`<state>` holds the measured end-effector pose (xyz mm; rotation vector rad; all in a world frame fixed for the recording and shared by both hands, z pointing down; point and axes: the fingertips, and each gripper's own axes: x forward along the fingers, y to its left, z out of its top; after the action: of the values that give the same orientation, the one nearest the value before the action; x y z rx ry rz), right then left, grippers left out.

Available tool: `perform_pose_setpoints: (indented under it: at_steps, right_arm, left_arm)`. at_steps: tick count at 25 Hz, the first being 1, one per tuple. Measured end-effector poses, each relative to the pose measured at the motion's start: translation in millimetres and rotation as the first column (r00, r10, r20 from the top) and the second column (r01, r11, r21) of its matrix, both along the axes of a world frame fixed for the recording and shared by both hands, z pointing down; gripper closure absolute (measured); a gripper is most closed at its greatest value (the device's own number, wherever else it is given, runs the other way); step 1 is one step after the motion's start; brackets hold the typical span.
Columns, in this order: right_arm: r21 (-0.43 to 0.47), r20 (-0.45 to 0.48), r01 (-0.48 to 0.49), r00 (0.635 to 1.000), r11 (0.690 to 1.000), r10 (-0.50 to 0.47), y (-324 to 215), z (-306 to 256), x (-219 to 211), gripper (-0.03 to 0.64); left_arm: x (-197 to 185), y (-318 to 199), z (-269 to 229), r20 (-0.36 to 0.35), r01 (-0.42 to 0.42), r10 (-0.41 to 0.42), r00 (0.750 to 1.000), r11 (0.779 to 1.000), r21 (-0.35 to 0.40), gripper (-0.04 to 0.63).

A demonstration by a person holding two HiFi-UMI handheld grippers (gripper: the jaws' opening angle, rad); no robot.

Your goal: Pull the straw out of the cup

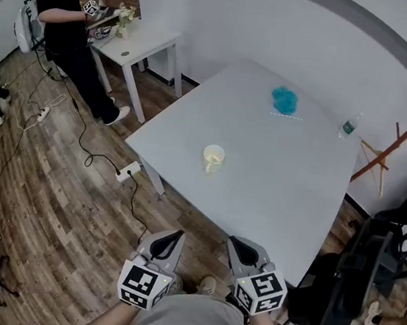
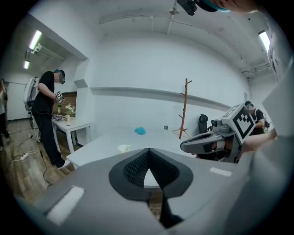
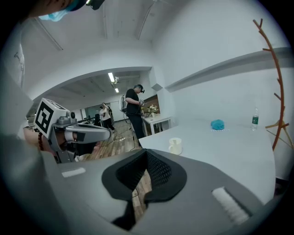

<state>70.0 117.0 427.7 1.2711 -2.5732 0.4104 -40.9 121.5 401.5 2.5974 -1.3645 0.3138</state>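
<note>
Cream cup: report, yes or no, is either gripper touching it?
No; the small cream cup stands alone on the white table, with the left gripper and right gripper both well clear of it.

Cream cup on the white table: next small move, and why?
Likely reach the right tongs forward toward the small cream cup, opening them: both right and left tongs are shut, empty and short of the white table's edge.

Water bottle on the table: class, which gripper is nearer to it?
Right. The right gripper hangs short of the table's near edge, down-left of the bottle; the left gripper is farther left.
</note>
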Motion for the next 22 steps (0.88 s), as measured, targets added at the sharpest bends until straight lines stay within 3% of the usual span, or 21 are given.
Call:
perform_pose_setpoints:
  at_steps: [22]
  right_arm:
    - [0.007,0.034,-0.113,0.993,0.994,0.113,27.5,-0.2,-41.7,0.611]
  left_arm:
    - [-60.5,31.9,8.5,-0.020,-0.052,0.052,0.998,0.999,-0.003,0.575]
